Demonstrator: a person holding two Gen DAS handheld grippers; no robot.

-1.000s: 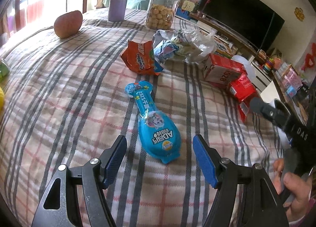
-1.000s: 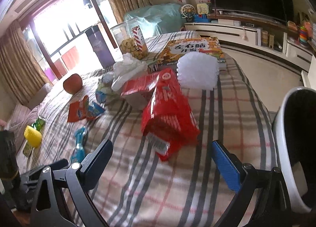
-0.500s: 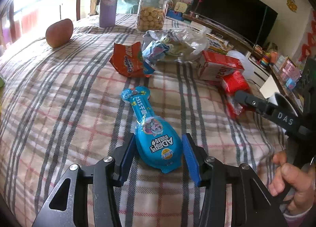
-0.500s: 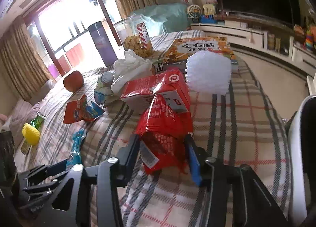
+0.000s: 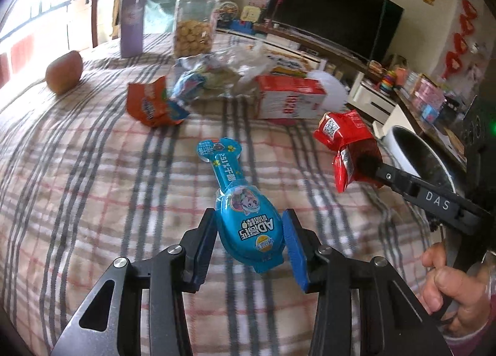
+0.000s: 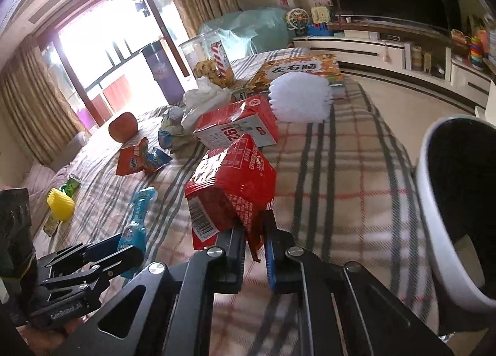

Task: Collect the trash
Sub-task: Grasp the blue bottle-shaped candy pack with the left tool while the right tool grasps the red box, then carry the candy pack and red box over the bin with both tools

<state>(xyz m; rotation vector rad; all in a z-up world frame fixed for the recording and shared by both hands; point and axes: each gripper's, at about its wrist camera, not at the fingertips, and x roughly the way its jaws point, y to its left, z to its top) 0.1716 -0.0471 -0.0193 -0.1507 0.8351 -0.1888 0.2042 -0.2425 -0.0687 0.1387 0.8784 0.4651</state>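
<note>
My left gripper (image 5: 250,232) is shut on the wide end of a blue toy-candy package (image 5: 245,213) and holds it just above the plaid cloth. The package also shows in the right wrist view (image 6: 136,225). My right gripper (image 6: 254,232) is shut on a crumpled red snack bag (image 6: 232,182), lifted off the cloth; it also shows in the left wrist view (image 5: 347,145). A white trash bin with a black inside (image 6: 434,201) stands at the right beside the table.
On the plaid cloth (image 5: 93,170) lie an orange wrapper (image 5: 152,104), a red-and-white carton (image 5: 288,101), crumpled plastic bags (image 5: 223,70), an apple (image 5: 63,72), a biscuit jar (image 5: 192,30), a purple cup (image 5: 131,28) and a white brush-like ball (image 6: 299,97).
Both grippers closed from open: the left on the blue package, the right on the red bag. Both items have since been raised off the cloth.
</note>
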